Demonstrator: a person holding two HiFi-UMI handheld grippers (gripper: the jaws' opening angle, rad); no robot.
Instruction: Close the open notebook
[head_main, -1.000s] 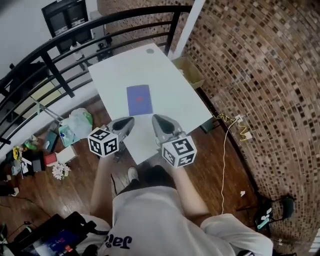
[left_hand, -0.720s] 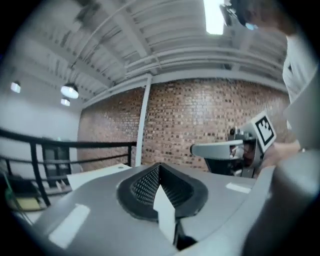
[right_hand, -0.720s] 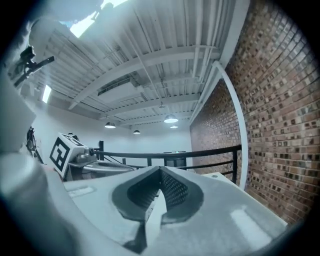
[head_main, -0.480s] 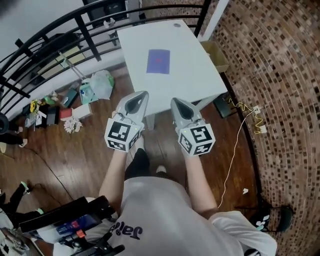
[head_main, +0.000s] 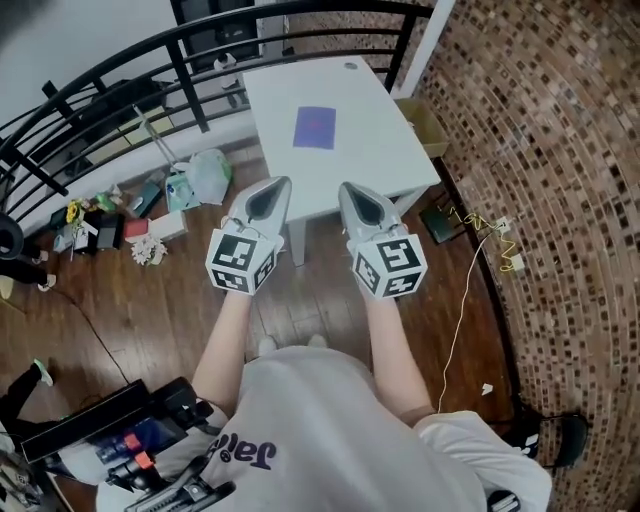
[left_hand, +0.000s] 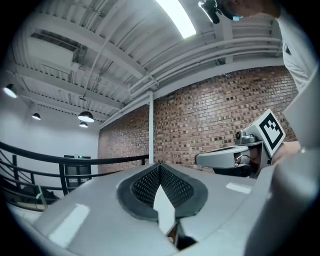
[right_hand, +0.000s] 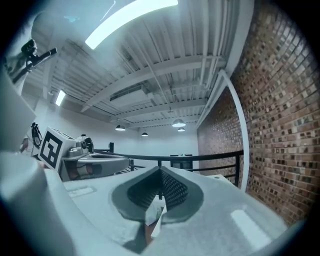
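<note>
Head view shows the left gripper and right gripper, jaws together and empty, drawn back from the table; the notebook lies closed, so the job looks done.

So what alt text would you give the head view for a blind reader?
From above, a person holds the left gripper and right gripper, both shut and empty, short of a white table where a purple notebook lies closed.

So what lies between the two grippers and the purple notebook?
In the head view, only bare white table and a strip of wooden floor separate the left gripper and right gripper from the notebook.
</note>
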